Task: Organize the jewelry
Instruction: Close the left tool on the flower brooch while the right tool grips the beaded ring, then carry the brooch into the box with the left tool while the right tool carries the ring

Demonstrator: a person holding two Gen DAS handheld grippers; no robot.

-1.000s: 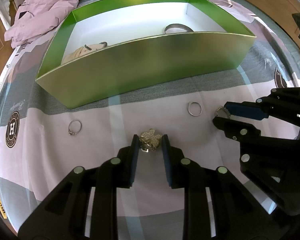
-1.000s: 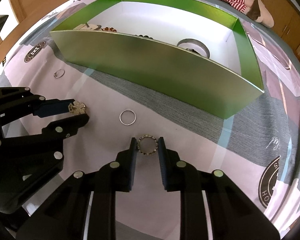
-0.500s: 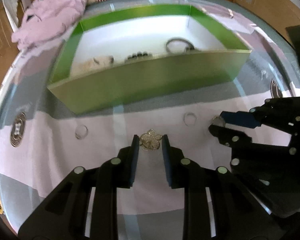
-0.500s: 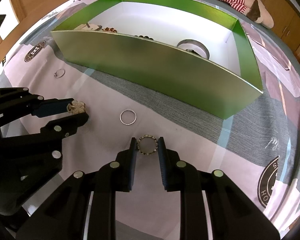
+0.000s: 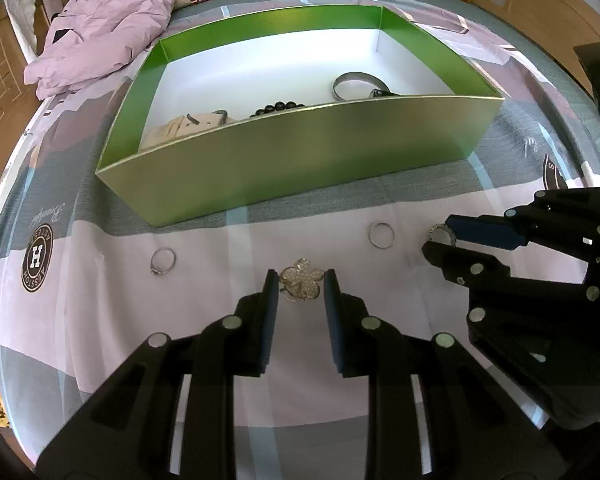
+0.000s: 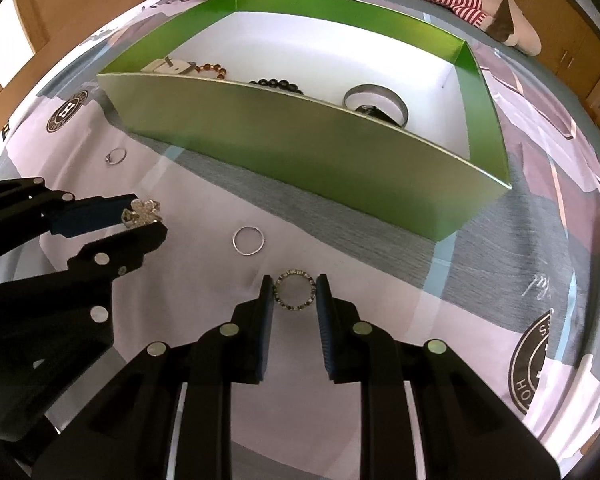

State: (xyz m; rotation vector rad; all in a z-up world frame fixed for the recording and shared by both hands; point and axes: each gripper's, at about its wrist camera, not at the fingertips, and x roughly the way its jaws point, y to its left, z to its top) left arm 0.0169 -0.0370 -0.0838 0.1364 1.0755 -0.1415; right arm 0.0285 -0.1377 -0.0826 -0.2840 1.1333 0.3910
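Since a second ago the green box [image 5: 300,156] sits farther off in the left wrist view and more of its inside shows; the right wrist view is unchanged. Nearest, the left gripper [image 5: 301,284] pinches a flower-shaped brooch [image 5: 302,282] narrowly, and the right gripper [image 6: 293,292] clamps a stone-set ring [image 6: 293,290] above the bed sheet [image 5: 100,320]. Beyond lie a plain ring [image 6: 249,240] and a small ring [image 5: 163,261]. Farther back, the box holds a metal bangle [image 5: 358,84] and dark beads [image 5: 278,107].

Bright, even daylight — sharp centre, heavy fisheye bending at edges.
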